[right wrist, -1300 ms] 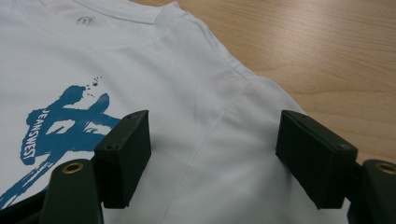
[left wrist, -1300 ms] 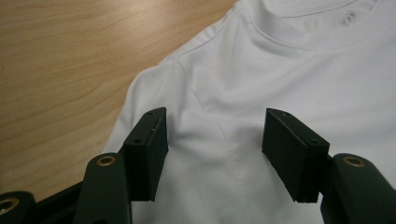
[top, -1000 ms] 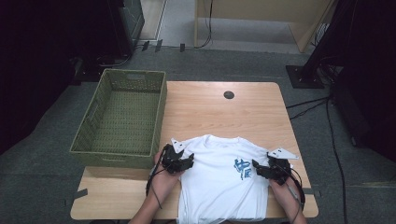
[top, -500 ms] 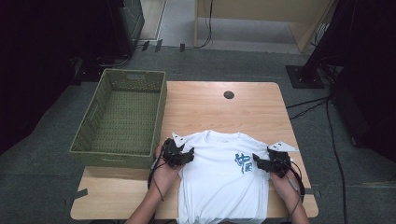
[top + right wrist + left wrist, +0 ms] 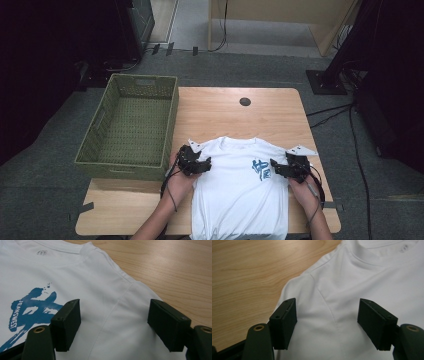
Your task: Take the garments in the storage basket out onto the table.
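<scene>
Both grippers' fingers (image 5: 284, 323) stand wide over one flat white T-shirt (image 5: 240, 195) with blue print

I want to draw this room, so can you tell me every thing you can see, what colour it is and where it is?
T-shirt: one, white with blue print, flat at the table's near edge.
Basket: one, green, at the table's left side.
Table: one, light wood, centre.
Round hole: one, dark, far part of table.
Left gripper: one, black, jaws open, just been opening, over the shirt's left shoulder.
Right gripper: one, black, open over the right shoulder.
</scene>
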